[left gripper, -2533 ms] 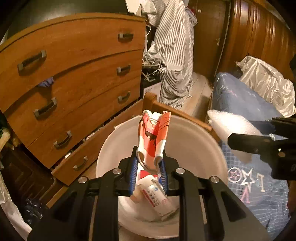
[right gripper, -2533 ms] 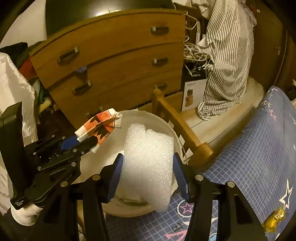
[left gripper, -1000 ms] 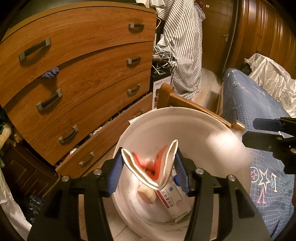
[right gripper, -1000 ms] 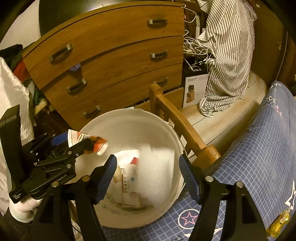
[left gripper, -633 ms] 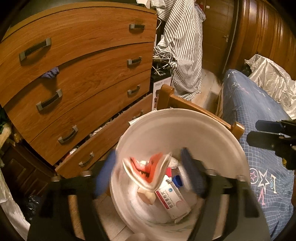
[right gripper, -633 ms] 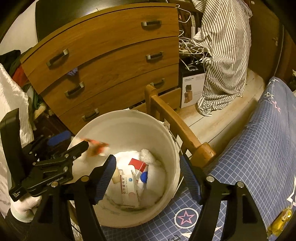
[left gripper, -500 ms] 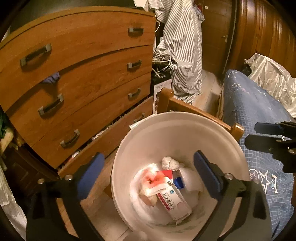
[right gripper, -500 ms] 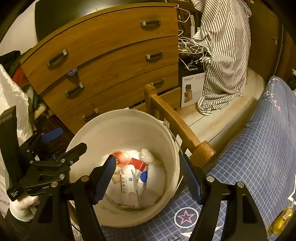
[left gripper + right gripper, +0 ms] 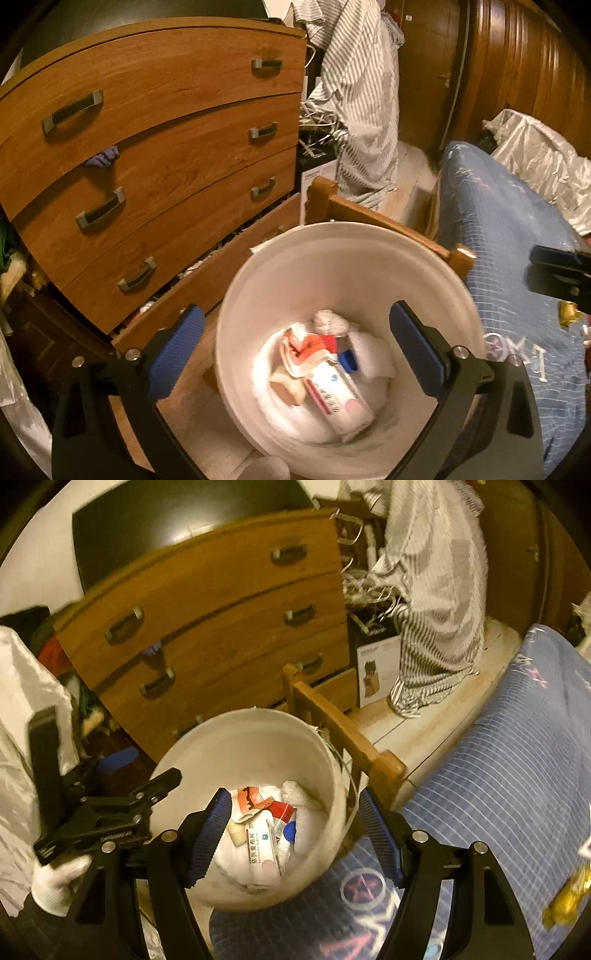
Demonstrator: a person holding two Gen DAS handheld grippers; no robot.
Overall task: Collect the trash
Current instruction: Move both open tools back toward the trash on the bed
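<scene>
1. Bedroom clutter: wooden dresser (image 9: 155, 147) behind, blue checked bedcover (image 9: 517, 775) to the right, white bucket (image 9: 280, 258) on the floor between them, beside a wooden bed rail (image 9: 332, 723).
2. Left gripper (image 9: 295, 347): jaws spread wide, nothing between the blue pads, poised above the bucket mouth.
3. Right gripper (image 9: 295, 830): also spread wide and empty, over the bucket's near rim. Left tool shows at the left of this view, held in a white-gloved hand (image 9: 55, 886).
4. Bucket contents: orange-and-white wrapper (image 9: 303, 347), printed medicine box (image 9: 264, 849), blue cap (image 9: 347, 360), white foam and tissue (image 9: 299, 794) beneath. All lie loose at the bottom.
5. Trash outside the bucket: a gold foil wrapper (image 9: 569, 897) lies on the bedcover, well apart from the bucket, at the right edge of the right view.
6. Handling judgement: foil wrapper looks very light, thin and crinkly, likely slippery. It should crush without harm, so a firm pinch across its bunched middle seems best; a grip on a loose end may slide off. Soft bedcover may get pinched along with it, so approach shallow.
</scene>
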